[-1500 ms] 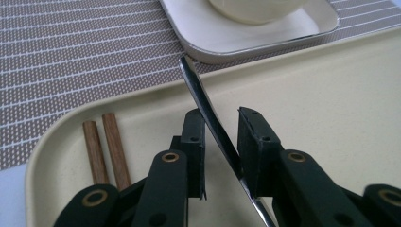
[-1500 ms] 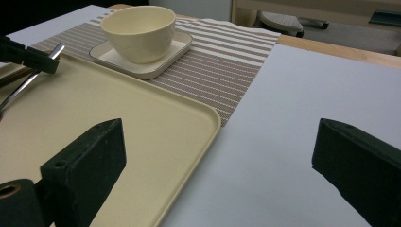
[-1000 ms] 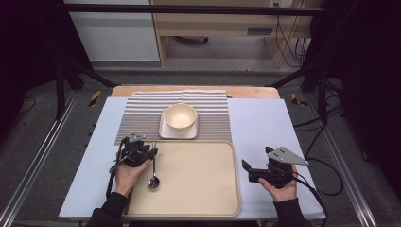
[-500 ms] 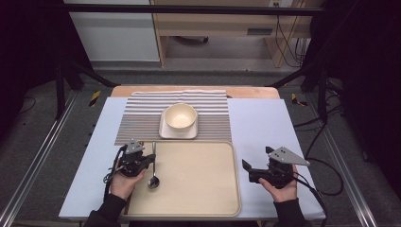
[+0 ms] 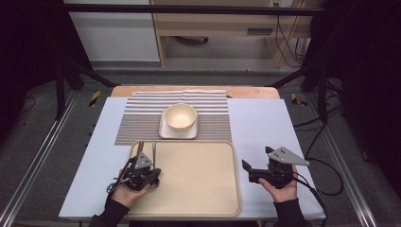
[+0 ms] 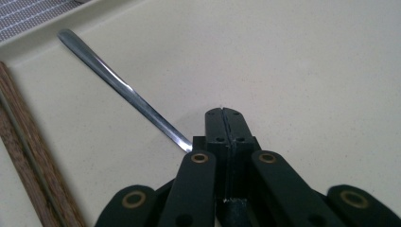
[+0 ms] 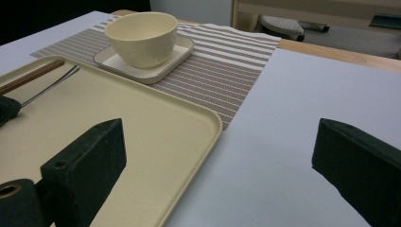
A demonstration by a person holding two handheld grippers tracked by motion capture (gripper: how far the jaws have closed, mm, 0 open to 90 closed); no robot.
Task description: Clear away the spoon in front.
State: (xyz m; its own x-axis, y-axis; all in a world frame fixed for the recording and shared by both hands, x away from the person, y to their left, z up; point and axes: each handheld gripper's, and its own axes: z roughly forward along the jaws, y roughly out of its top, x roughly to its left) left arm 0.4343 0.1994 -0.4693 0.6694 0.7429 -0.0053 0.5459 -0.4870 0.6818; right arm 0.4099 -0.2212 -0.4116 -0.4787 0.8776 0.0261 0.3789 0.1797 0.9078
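Note:
A metal spoon (image 5: 153, 152) lies on the left part of the beige tray (image 5: 203, 189), its handle (image 6: 118, 87) pointing away from me. My left gripper (image 5: 154, 177) rests low over the spoon's bowl end. Its jaws (image 6: 222, 116) are shut flat against each other, and the handle runs beneath the left jaw. I cannot tell whether the spoon is pinched. My right gripper (image 5: 248, 171) hovers open and empty over the pale blue mat to the right of the tray (image 7: 142, 137). A cream bowl (image 5: 179, 116) sits on a small square plate (image 5: 165, 132).
A wooden chopstick (image 6: 28, 161) lies along the tray's left rim, beside the spoon. The bowl (image 7: 142, 38) and plate stand on a striped placemat (image 5: 137, 123) behind the tray. The pale blue mat (image 5: 265, 127) covers the table (image 5: 250, 92).
My left gripper has drawn back toward the near edge and now covers the spoon's bowl end. The right gripper has stayed put.

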